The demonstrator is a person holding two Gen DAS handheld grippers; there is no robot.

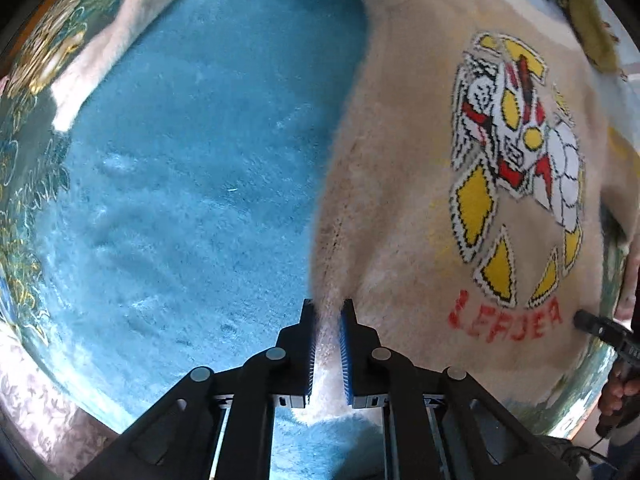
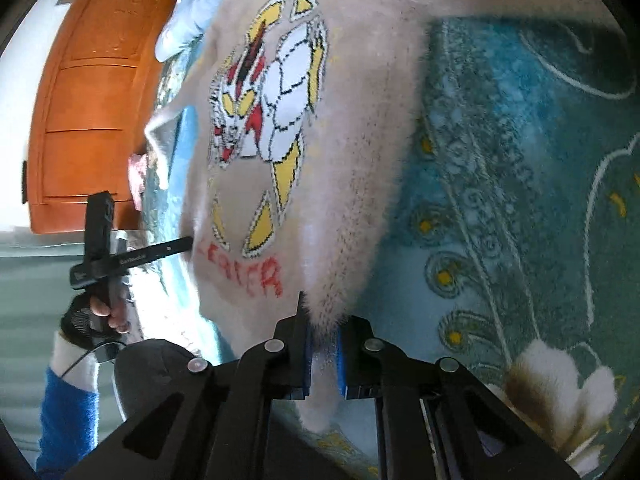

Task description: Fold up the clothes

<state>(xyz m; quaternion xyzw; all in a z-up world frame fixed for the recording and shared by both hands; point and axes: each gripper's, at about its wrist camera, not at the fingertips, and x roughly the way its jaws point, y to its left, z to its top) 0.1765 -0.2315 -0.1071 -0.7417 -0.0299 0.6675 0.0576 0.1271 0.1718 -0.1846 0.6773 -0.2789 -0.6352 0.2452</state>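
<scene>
A fuzzy cream sweater with a yellow, red and white robot figure and red lettering lies over a blue plush blanket. My left gripper is shut on a pinched fold at the sweater's bottom hem. My right gripper is shut on the other hem corner of the sweater. The right gripper's tip shows in the left wrist view. The left gripper shows in the right wrist view, held by a gloved hand.
A teal patterned carpet or bedspread with yellow dots and white flowers lies under the sweater. An orange wooden door stands at the left. Other clothes lie beyond the sweater's top.
</scene>
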